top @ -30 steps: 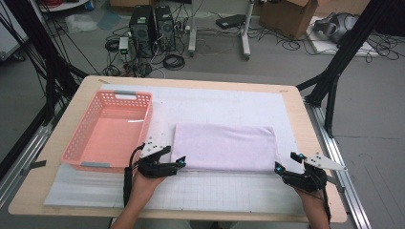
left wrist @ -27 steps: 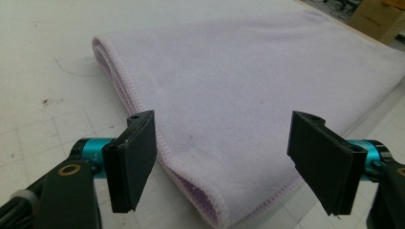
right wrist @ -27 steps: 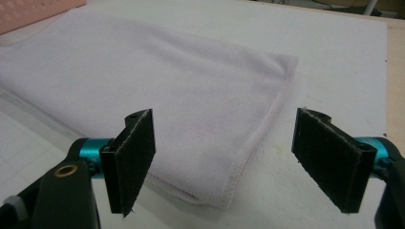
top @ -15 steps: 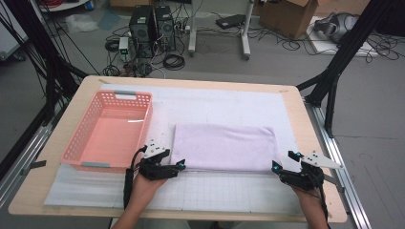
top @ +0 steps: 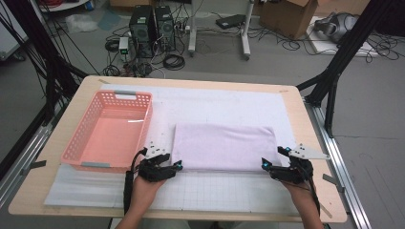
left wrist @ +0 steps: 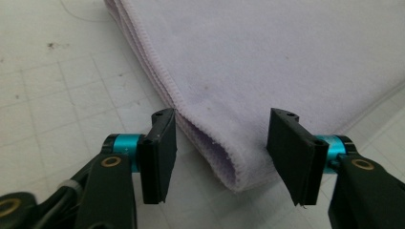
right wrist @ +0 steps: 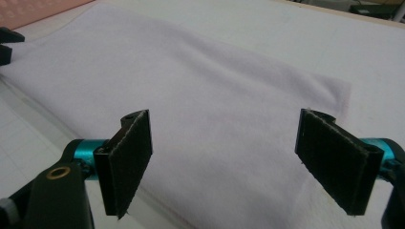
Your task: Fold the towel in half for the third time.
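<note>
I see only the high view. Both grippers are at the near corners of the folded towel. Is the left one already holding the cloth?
Observer: No. In the left gripper view the left gripper is open, and the folded corner of the towel lies between its jaws.
Operator: And the right gripper?
Observer: The right gripper is open too, jaws wide apart over the towel's edge.
Operator: How many layers are at the left corner?
Observer: Several stitched edges are stacked there; I cannot count them exactly.
</note>
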A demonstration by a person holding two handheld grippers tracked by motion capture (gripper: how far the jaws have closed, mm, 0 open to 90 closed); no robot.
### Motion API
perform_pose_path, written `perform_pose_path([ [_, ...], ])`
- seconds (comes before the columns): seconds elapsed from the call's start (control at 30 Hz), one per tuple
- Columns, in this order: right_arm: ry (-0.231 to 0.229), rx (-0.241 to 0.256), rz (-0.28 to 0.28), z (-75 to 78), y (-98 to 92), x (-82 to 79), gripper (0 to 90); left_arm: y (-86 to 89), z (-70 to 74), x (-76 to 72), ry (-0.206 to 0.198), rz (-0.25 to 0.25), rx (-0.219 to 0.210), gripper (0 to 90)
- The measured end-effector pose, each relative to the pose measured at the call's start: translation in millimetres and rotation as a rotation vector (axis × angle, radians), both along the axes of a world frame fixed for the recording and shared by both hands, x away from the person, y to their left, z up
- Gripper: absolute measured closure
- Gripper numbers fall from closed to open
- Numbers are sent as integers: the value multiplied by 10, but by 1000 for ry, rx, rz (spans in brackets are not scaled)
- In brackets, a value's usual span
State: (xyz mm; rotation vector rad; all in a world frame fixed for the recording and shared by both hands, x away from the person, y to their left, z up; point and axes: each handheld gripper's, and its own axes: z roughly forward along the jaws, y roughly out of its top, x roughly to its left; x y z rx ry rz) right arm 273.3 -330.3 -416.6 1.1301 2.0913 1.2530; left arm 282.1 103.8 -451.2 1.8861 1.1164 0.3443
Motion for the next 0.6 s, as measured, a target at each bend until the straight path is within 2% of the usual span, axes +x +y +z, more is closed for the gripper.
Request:
perform_pose_path([
  [0.07,0,-11,19,29,79,71,190,-14,-4,13,12,-20,11,493],
  [0.3,-13,-51,101,225,435,373,190,-47,-4,0,4,-26,34,549],
  [0.4,-5,-75,127,284,621,501,191,-65,-4,-14,1,-60,27,689],
  [0.53,15,-82,158,294,797,618,191,-63,-4,-20,-6,-58,23,746],
  [0.6,40,-81,167,286,875,676,191,-65,-1,-24,-9,-55,26,769],
])
